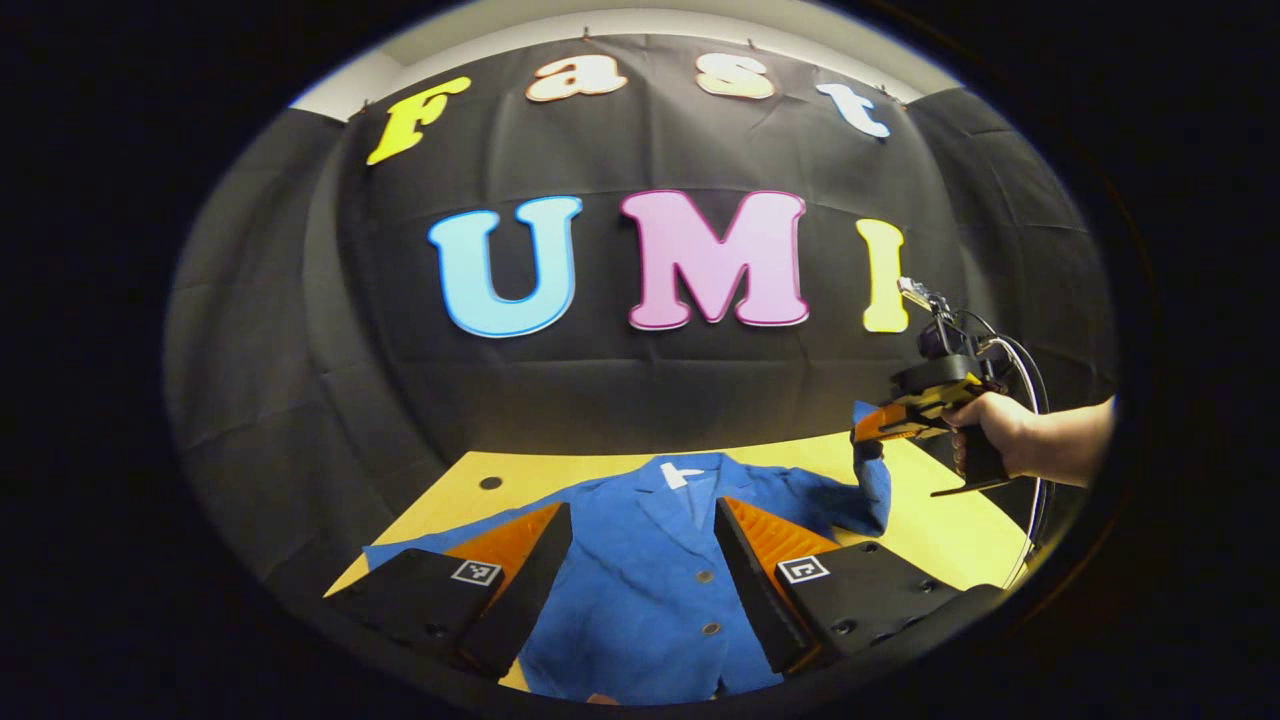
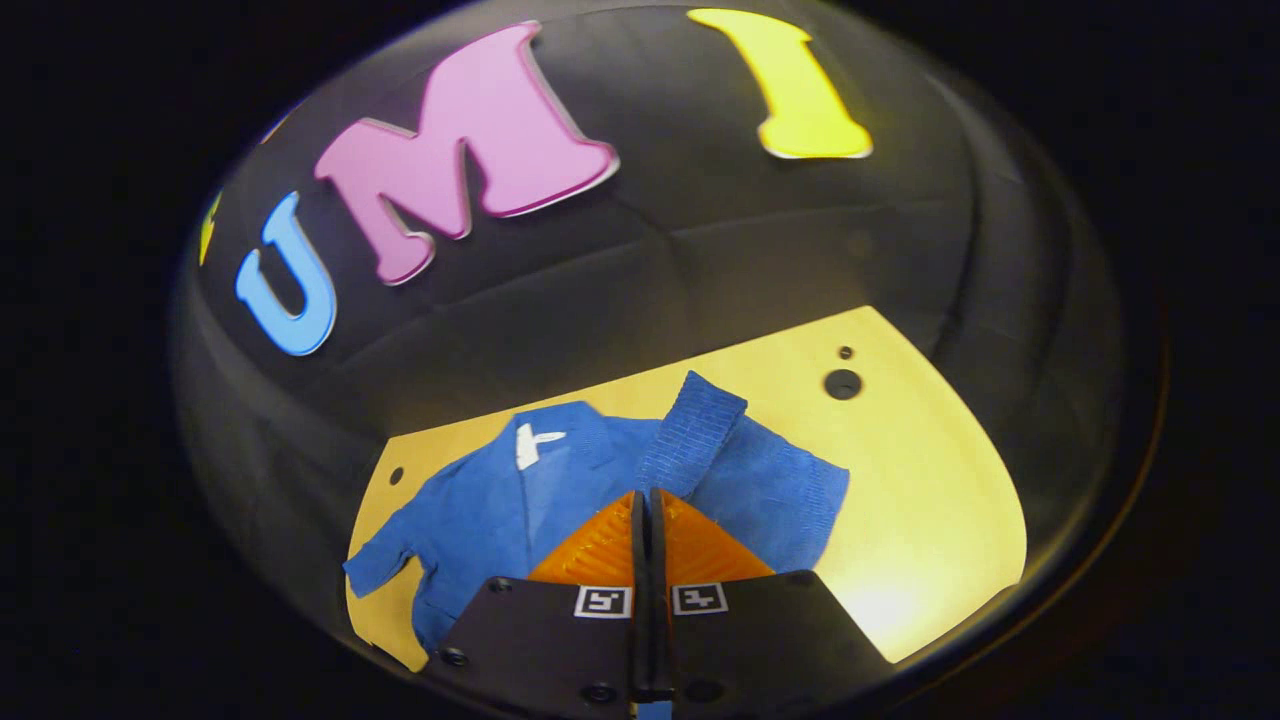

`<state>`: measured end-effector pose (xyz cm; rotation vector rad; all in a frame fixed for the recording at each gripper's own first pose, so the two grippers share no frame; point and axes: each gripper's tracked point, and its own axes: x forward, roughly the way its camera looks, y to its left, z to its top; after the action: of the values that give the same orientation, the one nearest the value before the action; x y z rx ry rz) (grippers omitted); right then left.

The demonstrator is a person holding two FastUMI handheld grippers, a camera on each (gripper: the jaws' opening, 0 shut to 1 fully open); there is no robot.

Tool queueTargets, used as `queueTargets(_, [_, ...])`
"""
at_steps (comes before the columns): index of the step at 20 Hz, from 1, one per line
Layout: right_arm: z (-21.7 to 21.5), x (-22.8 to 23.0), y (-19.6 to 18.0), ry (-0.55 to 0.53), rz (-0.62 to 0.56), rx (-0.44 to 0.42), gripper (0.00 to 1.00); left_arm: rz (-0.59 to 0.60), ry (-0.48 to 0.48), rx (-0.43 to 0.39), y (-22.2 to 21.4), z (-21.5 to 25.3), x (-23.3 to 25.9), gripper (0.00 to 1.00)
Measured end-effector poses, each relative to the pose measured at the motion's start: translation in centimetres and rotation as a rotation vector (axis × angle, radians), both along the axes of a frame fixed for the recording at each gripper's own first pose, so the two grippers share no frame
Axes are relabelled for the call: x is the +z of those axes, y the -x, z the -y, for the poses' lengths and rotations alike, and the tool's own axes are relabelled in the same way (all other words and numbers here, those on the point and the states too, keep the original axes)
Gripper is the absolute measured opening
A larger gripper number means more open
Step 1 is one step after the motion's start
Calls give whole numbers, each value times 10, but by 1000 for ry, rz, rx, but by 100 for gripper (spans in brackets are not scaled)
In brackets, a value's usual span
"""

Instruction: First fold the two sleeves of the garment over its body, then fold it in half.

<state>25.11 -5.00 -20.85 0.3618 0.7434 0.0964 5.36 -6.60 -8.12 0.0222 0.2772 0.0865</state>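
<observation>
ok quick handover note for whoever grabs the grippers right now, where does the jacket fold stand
Right gripper: shut on the sleeve of the blue jacket, cuff lifted off the yellow table; also seen from the left gripper view, held by a hand.
Left gripper: open, hovering over the jacket's buttoned front, holding nothing.
Jacket lies flat, front up, collar toward the booth wall.
Other sleeve lies spread out on the table, not folded.
Done: no fold finished; first sleeve in progress.
Left: lay this sleeve over the body, fold the other sleeve, then fold in half.

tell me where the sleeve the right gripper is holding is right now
The sleeve is lifted off the yellow table, pinched in the right gripper above the blue jacket; in the left gripper view it hangs at the jacket's right edge.
</observation>
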Motion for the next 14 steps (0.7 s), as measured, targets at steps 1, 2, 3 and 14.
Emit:
queueTargets(1, [-29,1,-7,-12,3,39,1,-6,1,35,7,-12,-3,82])
queueTargets(2, [-71,-1,-14,-26,3,99,1,-18,6,85,18,-29,-8,82])
queueTargets(3, [-100,-4,-18,-26,4,144,1,-25,12,120,27,-41,-12,82])
queueTargets(14, [-326,-102,-29,-71,-74,298,1,-125,46,430,93,-156,-69,83])
